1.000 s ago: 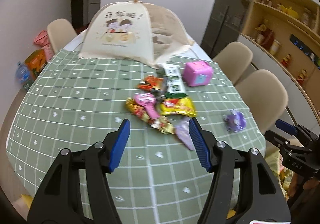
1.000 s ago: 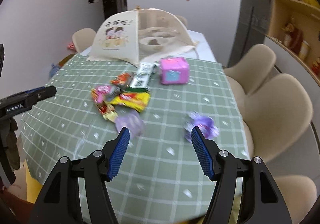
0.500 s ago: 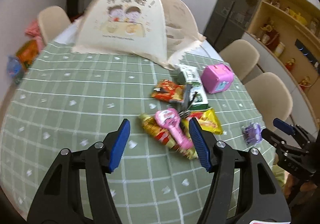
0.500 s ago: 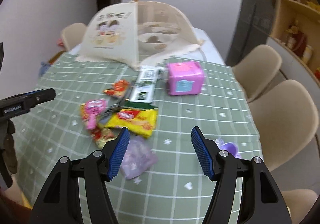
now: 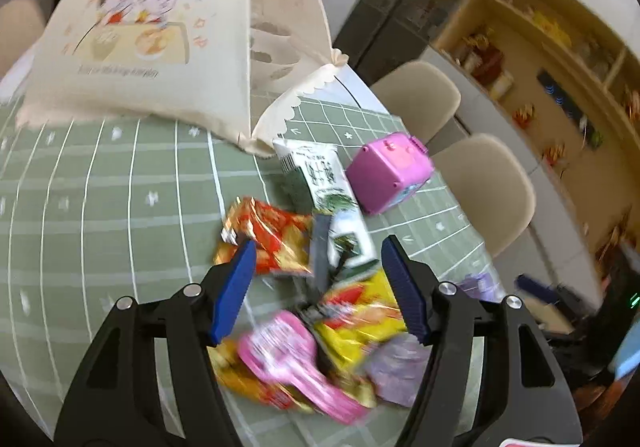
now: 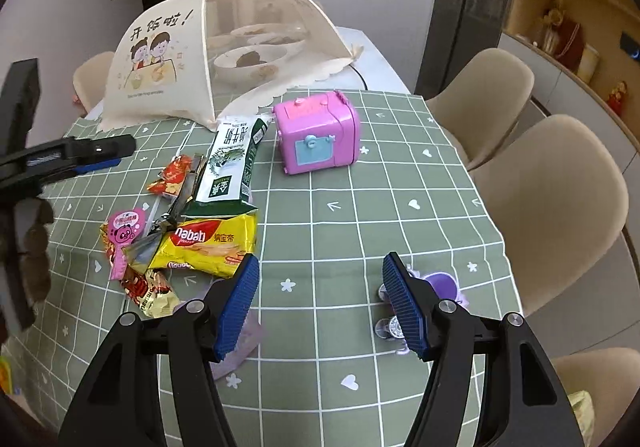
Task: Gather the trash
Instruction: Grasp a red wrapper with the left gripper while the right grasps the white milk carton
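Note:
A heap of snack wrappers lies on the green checked tablecloth (image 6: 360, 231): a red wrapper (image 5: 276, 235), a green-and-white packet (image 5: 328, 187) (image 6: 232, 163), a yellow wafer wrapper (image 5: 356, 311) (image 6: 208, 243), a pink wrapper (image 5: 292, 363) (image 6: 124, 231) and a pale purple wrapper (image 5: 396, 371) (image 6: 240, 343). My left gripper (image 5: 318, 287) is open and empty, low over the heap. My right gripper (image 6: 320, 303) is open and empty, above bare cloth to the right of the heap. The left gripper also shows at the left edge of the right wrist view (image 6: 60, 159).
A pink toy cube (image 6: 318, 133) (image 5: 386, 175) stands right of the heap. A small purple toy (image 6: 424, 295) sits near the table's right edge. A mesh food cover (image 6: 216, 55) with bowls stands at the back. Beige chairs (image 6: 548, 199) line the right side.
My left gripper has moved forward and down over the wrapper heap. My right gripper has moved forward a little; the purple toy now lies beside its right finger.

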